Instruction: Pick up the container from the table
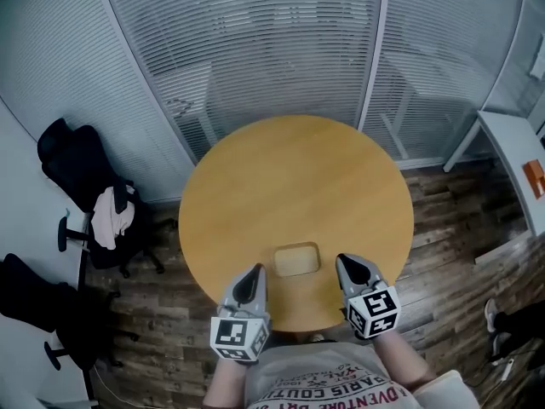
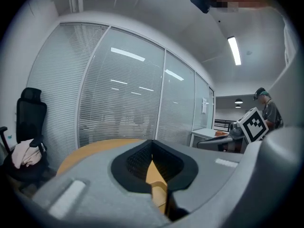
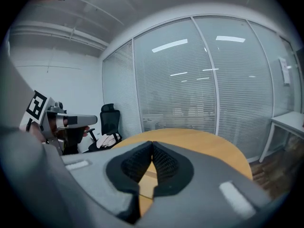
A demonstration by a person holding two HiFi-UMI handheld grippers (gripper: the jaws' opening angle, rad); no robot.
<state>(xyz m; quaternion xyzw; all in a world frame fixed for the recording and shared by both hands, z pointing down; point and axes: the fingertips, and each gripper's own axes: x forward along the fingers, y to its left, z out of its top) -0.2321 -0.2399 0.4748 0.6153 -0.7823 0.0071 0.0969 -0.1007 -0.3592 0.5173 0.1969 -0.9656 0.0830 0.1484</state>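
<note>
A shallow tan container (image 1: pixel 297 259) lies on the round wooden table (image 1: pixel 289 177), close to its near edge. My left gripper (image 1: pixel 257 270) hovers just left of the container, and its tips meet with nothing between them. To the container's right, my right gripper (image 1: pixel 341 261) is also shut and empty. Both point away from me across the table. In the left gripper view the jaws of the left gripper (image 2: pixel 152 144) are closed, with only tan wood showing in the slit below. The right gripper (image 3: pixel 152 144) looks the same in the right gripper view.
Glass walls with blinds (image 1: pixel 281 41) curve behind the table. Two black office chairs (image 1: pixel 81 177) stand at the left, one with a pink cloth (image 1: pixel 111 216) on it. A white desk (image 1: pixel 515 164) holding an orange item (image 1: pixel 534 178) is at the right. The floor is dark wood.
</note>
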